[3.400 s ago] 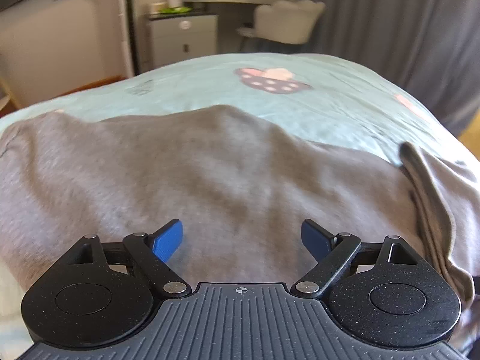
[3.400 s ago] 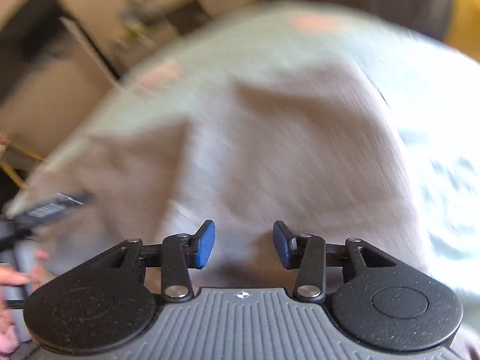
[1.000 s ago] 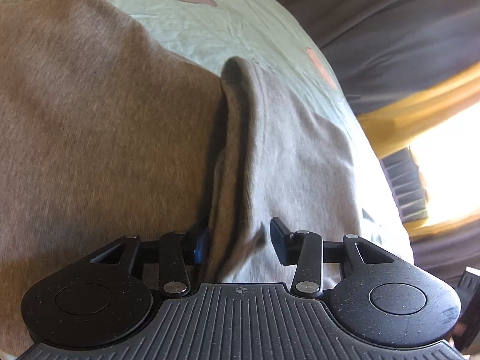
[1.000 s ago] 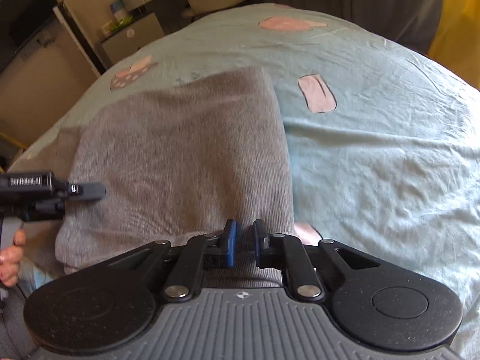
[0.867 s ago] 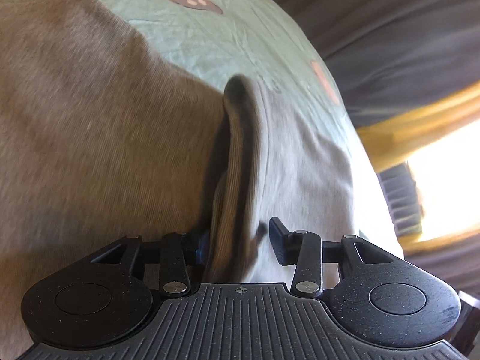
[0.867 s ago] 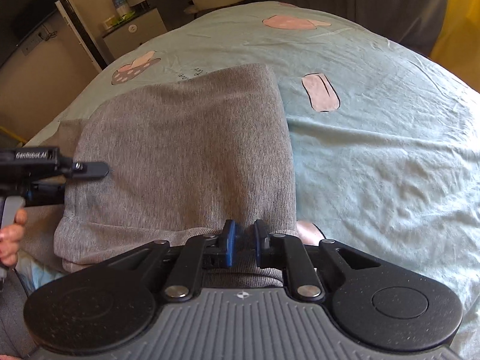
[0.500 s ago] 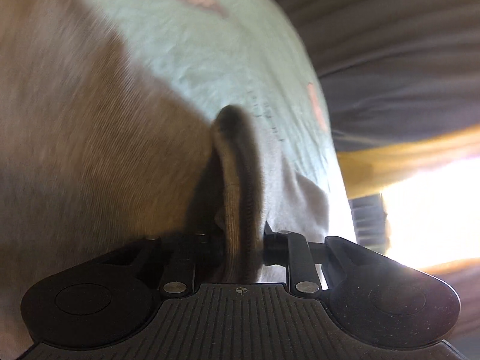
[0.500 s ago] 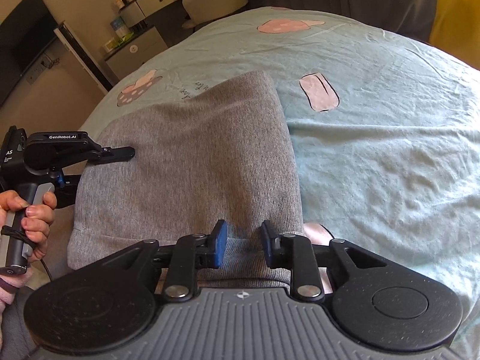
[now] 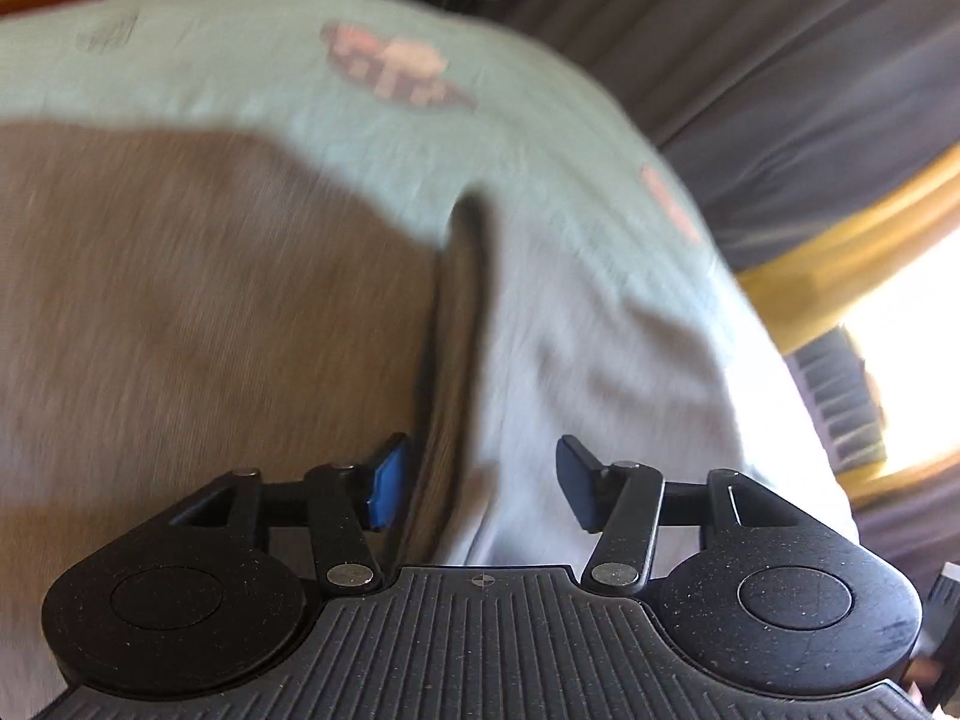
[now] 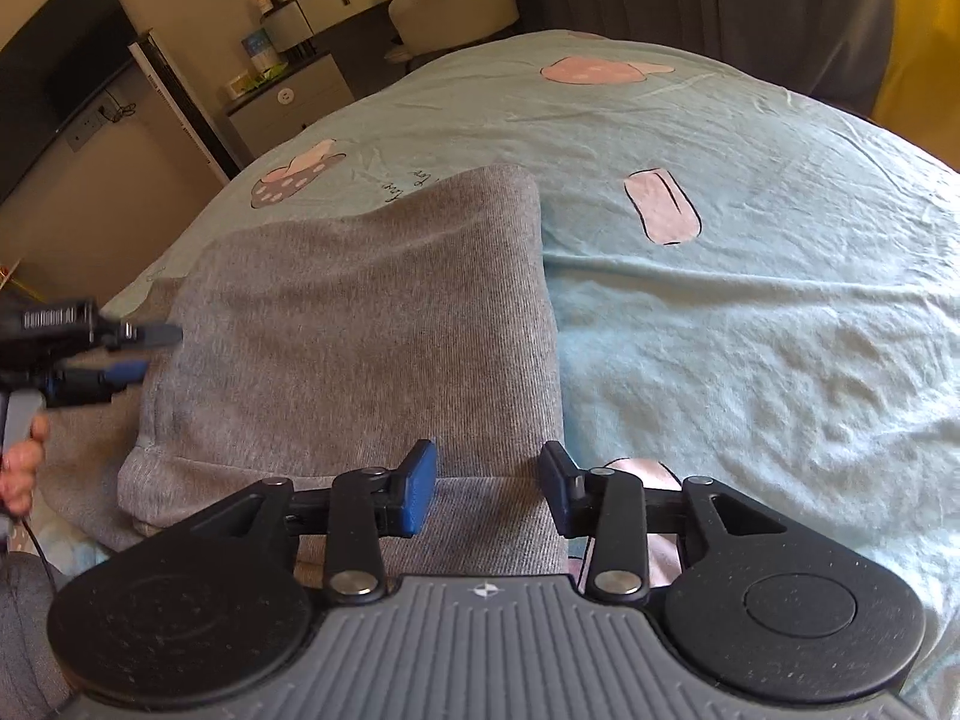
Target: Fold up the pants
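Note:
Grey knit pants (image 10: 360, 324) lie folded on a light teal bed sheet (image 10: 750, 300). In the blurred left wrist view the pants (image 9: 180, 330) fill the left, with a raised dark fold edge (image 9: 456, 324) running up between the jaws. My left gripper (image 9: 480, 486) is open around that fold edge; it also shows at the left of the right wrist view (image 10: 129, 354), beside the pants' left edge. My right gripper (image 10: 486, 489) is open, its fingers over the near edge of the pants, holding nothing.
The sheet carries pink and brown cartoon prints (image 10: 660, 207). Beyond the bed stand a white cabinet (image 10: 288, 102), a desk with a pale chair (image 10: 456, 6), a dark TV (image 10: 54, 90) and grey curtains (image 9: 780, 60). A bright window (image 9: 900, 372) is at right.
Both grippers have opened: the left let go of the fold edge it pinched half a second ago, the right released the pants' near edge. The left camera swung, blurring its view.

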A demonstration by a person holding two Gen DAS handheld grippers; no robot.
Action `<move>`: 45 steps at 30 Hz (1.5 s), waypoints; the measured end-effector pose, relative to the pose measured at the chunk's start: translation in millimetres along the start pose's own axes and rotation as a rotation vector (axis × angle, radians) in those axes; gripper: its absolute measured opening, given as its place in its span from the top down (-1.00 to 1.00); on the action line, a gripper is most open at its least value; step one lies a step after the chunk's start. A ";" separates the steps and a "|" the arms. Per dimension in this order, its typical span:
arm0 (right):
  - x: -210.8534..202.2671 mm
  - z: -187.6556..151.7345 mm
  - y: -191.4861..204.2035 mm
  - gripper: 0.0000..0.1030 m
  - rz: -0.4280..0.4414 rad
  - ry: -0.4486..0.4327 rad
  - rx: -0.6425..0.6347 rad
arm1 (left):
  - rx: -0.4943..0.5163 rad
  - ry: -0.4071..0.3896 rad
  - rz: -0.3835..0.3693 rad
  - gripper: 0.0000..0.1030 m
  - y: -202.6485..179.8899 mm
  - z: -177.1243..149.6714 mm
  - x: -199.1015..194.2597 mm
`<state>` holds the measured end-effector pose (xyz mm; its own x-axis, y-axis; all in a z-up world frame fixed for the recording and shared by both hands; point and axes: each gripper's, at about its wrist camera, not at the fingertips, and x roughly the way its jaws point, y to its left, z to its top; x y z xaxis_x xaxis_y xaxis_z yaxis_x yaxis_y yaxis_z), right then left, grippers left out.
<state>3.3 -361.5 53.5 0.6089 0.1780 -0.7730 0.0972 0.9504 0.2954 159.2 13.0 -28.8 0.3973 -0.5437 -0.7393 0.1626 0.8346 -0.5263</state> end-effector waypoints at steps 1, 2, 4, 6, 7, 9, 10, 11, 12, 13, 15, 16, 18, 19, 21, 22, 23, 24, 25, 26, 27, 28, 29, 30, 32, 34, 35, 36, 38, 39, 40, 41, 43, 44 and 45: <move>0.6 0.1 -0.7 0.18 -0.005 0.002 0.005 | -0.018 0.027 -0.007 -0.17 9.0 -4.5 0.6; 1.3 0.1 -1.1 0.16 -0.010 0.007 0.010 | -0.054 0.058 -0.020 -0.17 15.0 -12.6 4.6; 3.0 0.1 -1.8 0.15 -0.018 0.014 0.015 | -0.086 0.061 -0.024 -0.12 18.4 -21.5 7.3; 3.7 0.4 -0.2 0.14 -0.028 0.016 0.008 | -0.051 0.054 0.000 -0.07 12.9 -20.6 6.7; 3.7 0.1 1.4 0.14 -0.036 0.015 0.003 | -0.033 0.049 0.016 0.02 9.6 -20.6 6.0; 2.4 -0.5 5.0 0.13 -0.057 0.008 -0.008 | -0.009 0.042 0.040 0.18 5.5 -21.9 6.7; 1.5 -1.1 6.7 0.13 -0.064 0.002 -0.015 | 0.003 0.039 0.055 0.29 3.3 -23.1 5.1; 0.6 -1.9 8.3 0.13 -0.070 -0.001 -0.020 | 0.012 0.035 0.066 0.34 1.8 -25.4 4.5; -0.2 -2.3 9.7 0.12 -0.074 -0.003 -0.024 | 0.021 0.033 0.075 0.46 -0.2 -27.8 3.5; -0.4 -2.3 10.9 0.12 -0.076 -0.004 -0.028 | 0.027 0.031 0.079 0.57 -2.7 -29.2 3.2; 0.1 -1.6 13.2 0.11 -0.086 -0.002 -0.032 | 0.047 0.024 0.087 0.66 -5.9 -29.8 -2.2; -0.7 -1.4 14.8 0.11 -0.096 -0.010 -0.033 | 0.060 0.015 0.096 0.67 -8.8 -31.0 -4.9; -5.2 -0.8 17.9 0.11 -0.097 -0.050 -0.027 | 0.089 0.003 0.111 0.70 -13.8 -32.5 -8.8; -8.0 -0.2 18.8 0.11 -0.090 -0.073 -0.018 | 0.108 -0.002 0.119 0.71 -16.9 -33.6 -9.7; -11.1 0.6 21.2 0.12 -0.085 -0.115 -0.006 | 0.135 -0.010 0.130 0.71 -20.4 -35.3 -12.4; -10.8 1.0 22.9 0.15 -0.089 -0.127 -0.007 | 0.142 -0.014 0.133 0.72 -20.9 -36.6 -15.6; -10.0 1.6 24.2 0.17 -0.096 -0.137 -0.008 | 0.152 -0.019 0.137 0.72 -22.4 -37.4 -16.9; -8.5 2.4 25.4 0.25 -0.100 -0.143 -0.009 | 0.160 -0.022 0.139 0.72 -23.7 -38.2 -18.0; -6.1 3.3 26.1 0.34 -0.103 -0.145 -0.012 | 0.168 -0.023 0.143 0.72 -24.8 -38.8 -18.9; -3.6 4.7 27.0 0.37 -0.107 -0.146 -0.014 | 0.173 -0.021 0.146 0.72 -26.5 -39.5 -18.3; -0.9 6.3 28.0 0.41 -0.113 -0.146 -0.019 | 0.179 -0.018 0.147 0.72 -26.6 -40.6 -19.6; 2.2 8.0 28.8 0.42 -0.116 -0.142 -0.023 | 0.184 -0.017 0.149 0.72 -26.9 -40.7 -19.8; 6.2 9.9 28.8 0.42 -0.119 -0.138 -0.021 | 0.185 -0.017 0.150 0.72 -27.5 -40.5 -20.1; 10.3 12.4 28.9 0.42 -0.120 -0.133 -0.022 | 0.184 -0.016 0.148 0.72 -26.9 -40.0 -19.5; 19.8 18.4 30.9 0.42 -0.137 -0.126 -0.042 | 0.177 -0.013 0.147 0.70 -25.2 -38.2 -15.8; 30.3 26.1 34.9 0.42 -0.162 -0.128 -0.082 | 0.163 -0.017 0.136 0.60 -20.4 -37.1 -14.0; 36.3 30.3 36.9 0.42 -0.174 -0.128 -0.099 | 0.154 -0.020 0.132 0.56 -17.9 -36.0 -13.5; 43.2 34.6 37.9 0.42 -0.185 -0.125 -0.110 | 0.146 -0.022 0.135 0.47 -15.8 -35.4 -14.3; 58.5 43.5 37.9 0.42 -0.199 -0.113 -0.117 | 0.128 -0.028 0.134 0.37 -12.8 -28.7 -12.8; 65.8 48.0 37.5 0.42 -0.208 -0.111 -0.117 | 0.120 -0.036 0.124 0.36 -12.0 -24.7 -12.6; 71.3 52.4 37.5 0.42 -0.212 -0.119 -0.115 | 0.121 -0.045 0.112 0.34 -12.2 -20.5 -12.5; 76.7 57.0 37.1 0.42 -0.214 -0.126 -0.114 | 0.130 -0.060 0.107 0.32 -13.3 -14.9 -12.1; 88.6 66.2 36.1 0.42 -0.229 -0.131 -0.104 | 0.155 -0.088 0.112 0.18 -16.9 -1.8 -8.8; 94.3 69.3 35.4 0.42 -0.233 -0.131 -0.093 | 0.157 -0.094 0.113 0.14 -18.1 5.4 -6.0; 99.3 71.8 34.4 0.42 -0.235 -0.137 -0.087 | 0.154 -0.093 0.105 0.06 -18.9 14.2 -1.1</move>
<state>123.6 -329.4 27.2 0.6787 -0.0798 -0.7301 0.1837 0.9809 0.0636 168.5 -0.8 -12.1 0.5001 -0.4487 -0.7407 0.2495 0.8937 -0.3730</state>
